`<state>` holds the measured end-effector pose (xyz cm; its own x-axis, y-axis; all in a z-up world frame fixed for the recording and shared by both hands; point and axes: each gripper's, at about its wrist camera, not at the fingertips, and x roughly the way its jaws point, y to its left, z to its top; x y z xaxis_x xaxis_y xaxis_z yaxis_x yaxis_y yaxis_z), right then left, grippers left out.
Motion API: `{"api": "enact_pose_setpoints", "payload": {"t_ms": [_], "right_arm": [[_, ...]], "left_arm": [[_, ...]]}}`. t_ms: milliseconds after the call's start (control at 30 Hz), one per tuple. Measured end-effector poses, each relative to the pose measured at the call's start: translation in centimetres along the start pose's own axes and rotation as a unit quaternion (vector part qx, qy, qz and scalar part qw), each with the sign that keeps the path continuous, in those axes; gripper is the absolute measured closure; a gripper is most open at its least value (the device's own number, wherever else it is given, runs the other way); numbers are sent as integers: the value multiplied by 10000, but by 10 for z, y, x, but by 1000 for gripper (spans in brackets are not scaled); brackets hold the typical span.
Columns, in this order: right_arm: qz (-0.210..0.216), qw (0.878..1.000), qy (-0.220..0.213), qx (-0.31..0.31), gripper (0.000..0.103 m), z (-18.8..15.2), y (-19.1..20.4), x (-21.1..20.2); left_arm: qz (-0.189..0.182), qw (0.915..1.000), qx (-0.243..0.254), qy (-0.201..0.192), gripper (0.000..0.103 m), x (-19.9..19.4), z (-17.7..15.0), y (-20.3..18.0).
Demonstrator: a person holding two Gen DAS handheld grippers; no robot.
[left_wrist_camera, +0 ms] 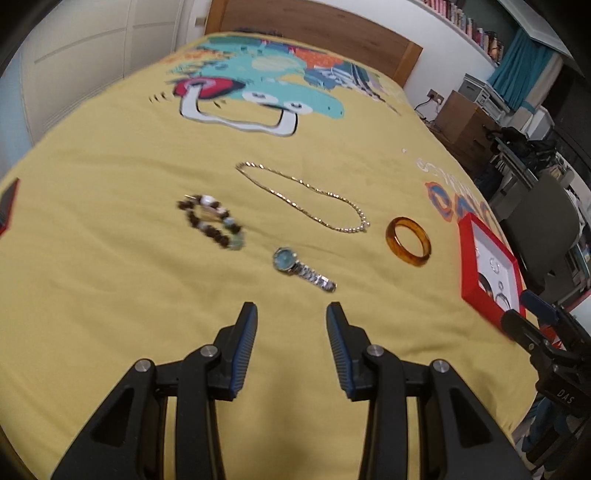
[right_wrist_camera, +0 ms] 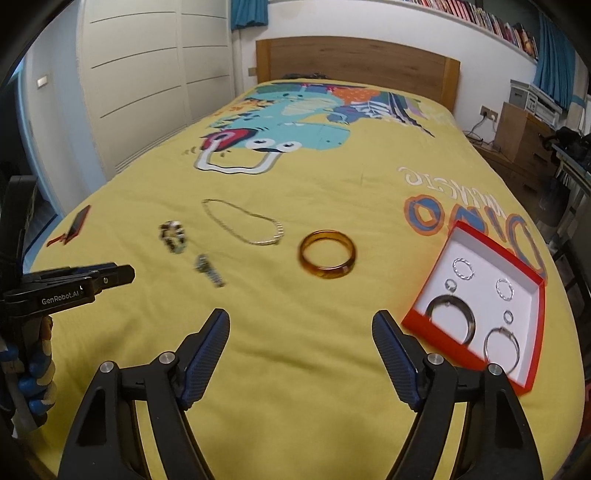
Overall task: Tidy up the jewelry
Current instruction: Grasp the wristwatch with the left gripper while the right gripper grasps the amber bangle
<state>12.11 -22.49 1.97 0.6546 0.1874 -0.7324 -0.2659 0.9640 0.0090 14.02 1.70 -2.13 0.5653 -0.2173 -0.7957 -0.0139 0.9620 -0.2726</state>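
On the bed (right_wrist_camera: pixel 295 369), the bangle (right_wrist_camera: pixel 327 254) lies mid-frame. The necklace (right_wrist_camera: pixel 243 225) lies to its left, the box (right_wrist_camera: pixel 476 314) holding rings lower right.

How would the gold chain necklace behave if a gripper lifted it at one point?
The necklace is a thin chain lying in a loose loop on the bedspread, so it would likely droop and dangle, not keep its shape. Its fine links probably give the pads little to pinch, and it may slip.

Yellow bedspread (right_wrist_camera: pixel 332 192) with dinosaur print (right_wrist_camera: pixel 280 125), wooden headboard (right_wrist_camera: pixel 354 62) at its far end, white wardrobe (right_wrist_camera: pixel 147 81) left of headboard, bookshelf (right_wrist_camera: pixel 480 14) above right, cardboard box (right_wrist_camera: pixel 517 129) right of bed.
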Motion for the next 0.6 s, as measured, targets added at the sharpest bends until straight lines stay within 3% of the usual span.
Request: {"api": "enact_pose_setpoints", "payload": {"t_ms": [300,367,500,600], "right_arm": [[74,9995,167,266,27,25,-40,59],[134,9991,201,342,28,32,-47,73],[186,9982,310,485,41,45,-57,102],[209,9972,451,565,45,54,-61,126]], "left_arm": [[169,9983,-437,351,67,78,20,1],[221,9976,-494,429,74,91,21,1],[283,9974,-501,431,83,103,22,1],[275,9975,-513,405,85,106,25,1]]}}
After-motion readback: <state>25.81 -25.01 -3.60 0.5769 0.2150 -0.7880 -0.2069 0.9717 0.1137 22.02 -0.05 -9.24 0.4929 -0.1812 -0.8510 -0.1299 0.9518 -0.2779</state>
